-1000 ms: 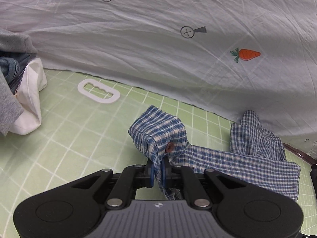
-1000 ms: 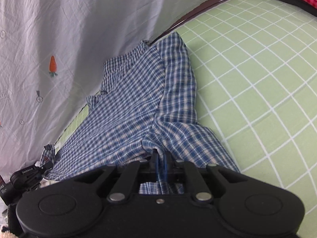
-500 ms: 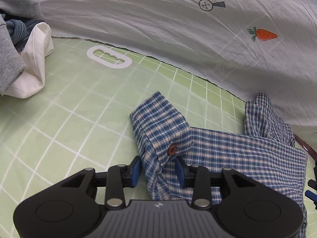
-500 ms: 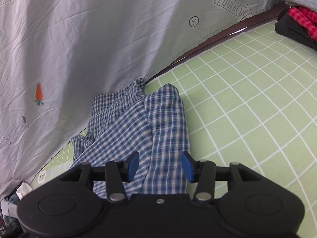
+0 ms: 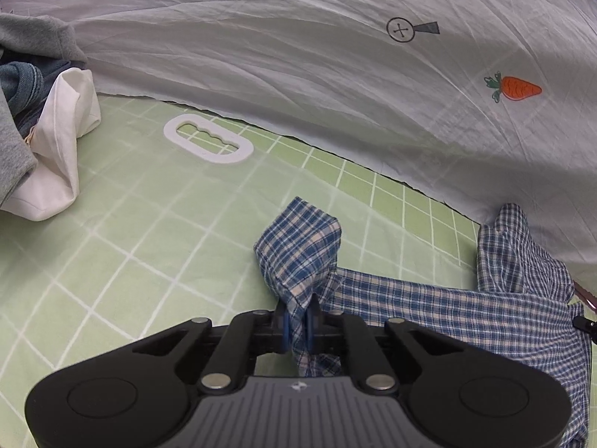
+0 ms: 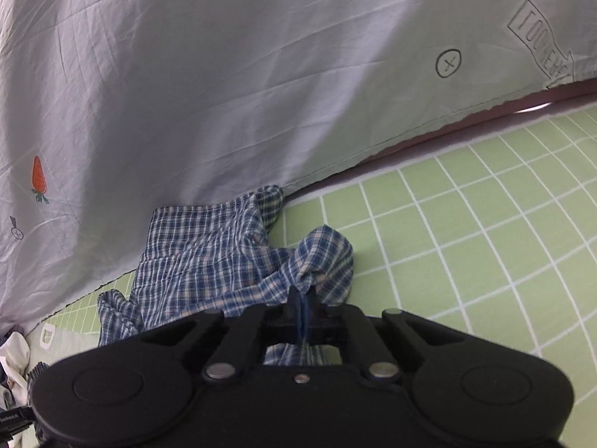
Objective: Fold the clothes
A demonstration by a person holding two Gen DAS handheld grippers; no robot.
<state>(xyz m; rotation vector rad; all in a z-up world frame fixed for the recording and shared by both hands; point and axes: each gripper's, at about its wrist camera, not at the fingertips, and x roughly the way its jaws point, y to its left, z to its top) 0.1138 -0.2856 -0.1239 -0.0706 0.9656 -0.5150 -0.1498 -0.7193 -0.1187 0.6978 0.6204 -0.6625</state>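
A blue and white plaid shirt (image 5: pixel 447 310) lies stretched across the green grid mat (image 5: pixel 130 231), against the white sheet at the back. My left gripper (image 5: pixel 297 319) is shut on one bunched end of the shirt, which rises in a fold just ahead of the fingers. In the right wrist view my right gripper (image 6: pixel 303 308) is shut on the other end of the plaid shirt (image 6: pixel 209 261), whose cloth puckers up beside the fingers over the mat (image 6: pixel 466 246).
A pile of clothes (image 5: pixel 33 138), grey, denim and white, sits at the mat's left. A white handle cut-out (image 5: pixel 207 143) marks the mat. A white sheet with a carrot print (image 5: pixel 516 89) hangs behind. A dark table edge (image 6: pixel 485 119) borders the mat on the right.
Half a second ago both grippers were open over the shirt. Now both have shut on its ends again, and the cloth is bunched at each.
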